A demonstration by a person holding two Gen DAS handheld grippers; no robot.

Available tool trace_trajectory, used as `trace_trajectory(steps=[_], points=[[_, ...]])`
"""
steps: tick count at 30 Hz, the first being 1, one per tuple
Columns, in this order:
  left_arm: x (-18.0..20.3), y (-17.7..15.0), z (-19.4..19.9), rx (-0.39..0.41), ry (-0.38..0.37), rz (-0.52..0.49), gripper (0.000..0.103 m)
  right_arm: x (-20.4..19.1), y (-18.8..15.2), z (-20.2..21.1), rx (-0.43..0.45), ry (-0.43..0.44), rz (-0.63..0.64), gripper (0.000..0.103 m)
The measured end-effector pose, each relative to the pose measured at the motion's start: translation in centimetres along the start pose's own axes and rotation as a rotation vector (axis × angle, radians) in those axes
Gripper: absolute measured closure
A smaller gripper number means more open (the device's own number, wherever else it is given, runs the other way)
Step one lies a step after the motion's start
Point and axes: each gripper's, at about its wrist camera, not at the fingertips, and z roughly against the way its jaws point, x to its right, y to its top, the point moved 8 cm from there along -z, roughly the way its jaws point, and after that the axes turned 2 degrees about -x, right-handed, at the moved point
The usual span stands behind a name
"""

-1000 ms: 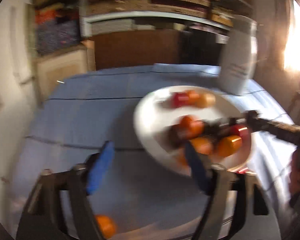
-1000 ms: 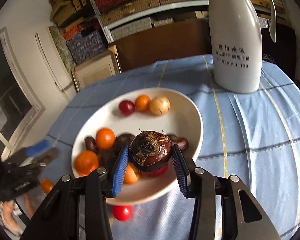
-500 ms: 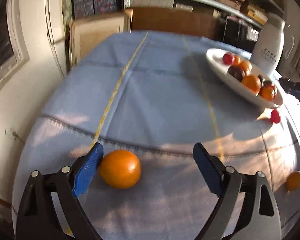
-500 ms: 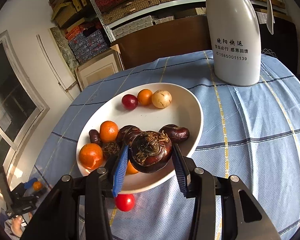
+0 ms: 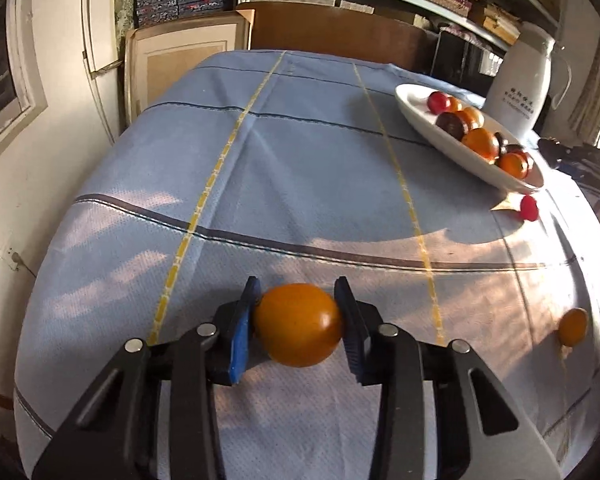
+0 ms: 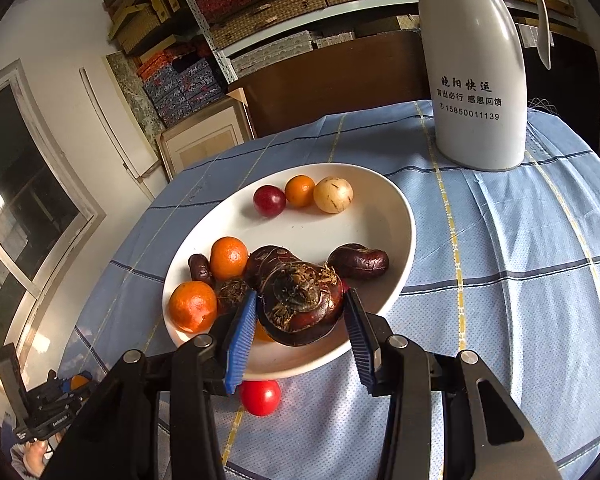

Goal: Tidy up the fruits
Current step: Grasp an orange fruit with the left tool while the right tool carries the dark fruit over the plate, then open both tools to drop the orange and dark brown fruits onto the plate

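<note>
Left wrist view: left gripper (image 5: 298,322) clamps orange fruit (image 5: 298,325) on tablecloth (image 5: 300,168), for carrying to plate (image 5: 440,142) at two o'clock; right gripper (image 6: 300,314), over plate, apparently grips water chestnut (image 6: 300,304).

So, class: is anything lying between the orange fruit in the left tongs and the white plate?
Nothing visible does: bare blue tablecloth lies between the orange fruit and the white plate; the red tomato sits right of that path.
</note>
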Motion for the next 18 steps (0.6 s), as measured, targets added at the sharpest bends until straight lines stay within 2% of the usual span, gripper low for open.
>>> trace_trajectory(steps=[3, 6, 9, 13, 18], points=[[0.9, 1.4, 0.3, 0.02, -0.04, 0.012, 0.066, 0.4, 0.1, 0.1, 0.006, -0.004, -0.014, 0.059], [4.0, 5.3, 0.1, 0.061, -0.065, -0.036, 0.066, 0.7, 0.6, 0.3, 0.018, -0.01, -0.022, 0.059], [8.7, 10.2, -1.1, 0.094, -0.107, -0.099, 0.066, 1.1, 1.7, 0.3, 0.032, -0.015, -0.03, 0.059], [14.5, 16.0, -4.6, 0.111, -0.163, -0.145, 0.066, 1.8, 3.5, -1.2, 0.022, -0.023, -0.027, 0.059], [17.9, 19.7, -9.7, 0.084, -0.172, -0.154, 0.066, 1.9, 5.3, -4.2, -0.005, -0.033, 0.001, 0.059]])
